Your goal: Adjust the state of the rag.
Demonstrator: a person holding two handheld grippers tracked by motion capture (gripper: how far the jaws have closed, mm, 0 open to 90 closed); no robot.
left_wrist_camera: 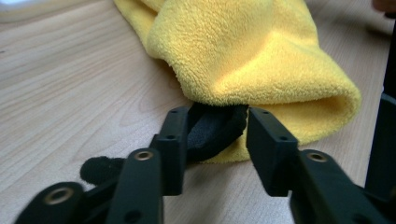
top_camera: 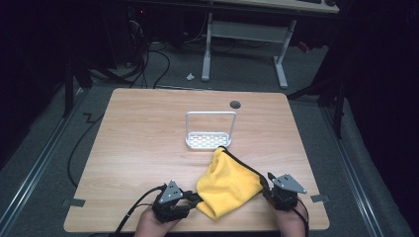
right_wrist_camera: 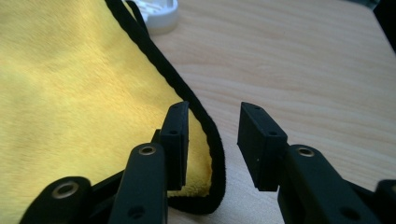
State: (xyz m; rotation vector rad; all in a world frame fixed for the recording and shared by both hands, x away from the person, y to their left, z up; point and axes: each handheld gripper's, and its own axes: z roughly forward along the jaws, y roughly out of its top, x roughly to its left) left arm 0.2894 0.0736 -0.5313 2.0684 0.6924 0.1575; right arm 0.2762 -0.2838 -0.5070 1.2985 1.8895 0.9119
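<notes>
The yellow cloth (top_camera: pixel 229 183) lies folded over on the near part of the tabletop (top_camera: pixel 143 143), between the two grippers, its far tip touching the white rack (top_camera: pixel 211 139). The left gripper (left_wrist_camera: pixel 217 135) has its jaws spread around the black hem (left_wrist_camera: pixel 215 128) under the fold, the pads apparently not pressing. The right gripper (right_wrist_camera: pixel 214 135) is spread too, the cloth's black-edged corner (right_wrist_camera: pixel 205 186) lying under its jaws, not pinched. The risk, as I judge it: the left jaws close on hem alone and the thick fold slips free, or the right jaws close past the corner on bare wood. A lopsided pull could then drag the cloth into the rack and shove it
</notes>
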